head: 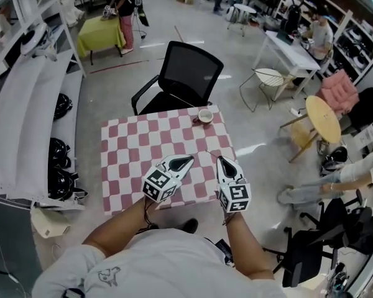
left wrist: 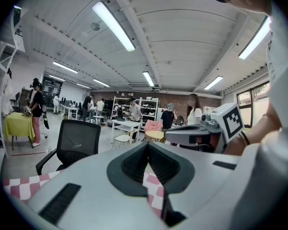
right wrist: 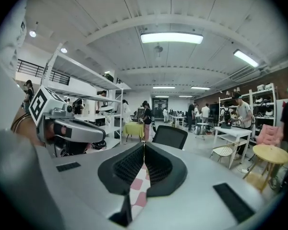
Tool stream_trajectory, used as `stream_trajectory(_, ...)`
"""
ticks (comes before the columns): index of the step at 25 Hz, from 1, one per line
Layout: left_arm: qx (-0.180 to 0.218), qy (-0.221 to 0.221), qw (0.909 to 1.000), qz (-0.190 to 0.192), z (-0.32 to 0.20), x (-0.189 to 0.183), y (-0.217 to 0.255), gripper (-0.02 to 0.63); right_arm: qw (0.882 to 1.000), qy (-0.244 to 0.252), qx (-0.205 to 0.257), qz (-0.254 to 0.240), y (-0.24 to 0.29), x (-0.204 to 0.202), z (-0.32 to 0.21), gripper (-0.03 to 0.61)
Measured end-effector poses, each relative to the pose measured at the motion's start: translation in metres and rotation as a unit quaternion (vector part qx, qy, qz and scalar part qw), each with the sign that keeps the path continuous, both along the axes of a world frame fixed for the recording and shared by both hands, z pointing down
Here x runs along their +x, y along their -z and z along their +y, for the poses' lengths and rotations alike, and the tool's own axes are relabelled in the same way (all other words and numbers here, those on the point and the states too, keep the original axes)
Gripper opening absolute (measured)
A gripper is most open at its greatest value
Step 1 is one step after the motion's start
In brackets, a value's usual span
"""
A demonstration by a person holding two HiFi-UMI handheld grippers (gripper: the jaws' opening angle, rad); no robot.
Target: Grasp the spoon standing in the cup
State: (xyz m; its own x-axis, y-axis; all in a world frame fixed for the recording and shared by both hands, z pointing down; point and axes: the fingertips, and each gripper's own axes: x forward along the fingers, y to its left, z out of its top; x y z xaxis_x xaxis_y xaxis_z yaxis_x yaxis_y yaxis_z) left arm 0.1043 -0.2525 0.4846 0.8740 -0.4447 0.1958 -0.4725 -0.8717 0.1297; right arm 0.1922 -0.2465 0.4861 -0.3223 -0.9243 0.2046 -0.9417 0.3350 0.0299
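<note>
A wide workshop with a grey concrete floor surrounds a square counter (head: 130,160) covered in pink-and-white checked cloth. A small white cup (head: 205,115) stands at the counter's far edge, just in front of a black mesh office chair (head: 186,73). The spoon in the cup is too small to make out. Both tongs are held over the counter's near part, well short of the cup. The left tongs (head: 188,160) sit nearer than the cup and a little to its left, tip aimed toward it. The right tongs (head: 221,159) sit nearer than the cup and slightly to its right. In the left gripper view the dark ribbed pads (left wrist: 134,164) meet at the tip with nothing between them. The right gripper view shows the same, with only checked cloth visible below.
</note>
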Motion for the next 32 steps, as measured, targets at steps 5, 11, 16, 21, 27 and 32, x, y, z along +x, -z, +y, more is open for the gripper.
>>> stream_trajectory(5, -0.001, -0.029, 0.9996, -0.002, 0.020, -0.036, 0.001, 0.011, 1.000, -0.030, 0.004, -0.001, 0.008, -0.034, 0.027, 0.034)
stream_trajectory(11, -0.006, -0.057, 0.9984, -0.002, 0.052, -0.068, -0.003, 0.011, 0.999, -0.051, -0.001, -0.007, 0.004, -0.073, 0.070, 0.034)
stream_trajectory(16, -0.009, -0.064, 0.9979, 0.002, 0.079, -0.079, -0.005, 0.011, 0.999, -0.052, -0.004, -0.007, 0.003, -0.089, 0.100, 0.034)
stream_trajectory(21, -0.002, -0.056, 0.9984, 0.012, 0.116, -0.079, 0.009, 0.011, 0.999, -0.043, 0.002, -0.011, 0.006, -0.086, 0.138, 0.034)
stream_trajectory(27, 0.011, -0.033, 0.9993, 0.014, 0.174, -0.063, 0.007, 0.011, 1.000, -0.015, 0.011, -0.008, 0.010, -0.072, 0.194, 0.032)
stream_trajectory(32, 0.011, -0.021, 0.9996, 0.015, 0.222, -0.050, 0.006, 0.011, 1.000, 0.004, 0.013, -0.008, 0.010, -0.061, 0.245, 0.032)
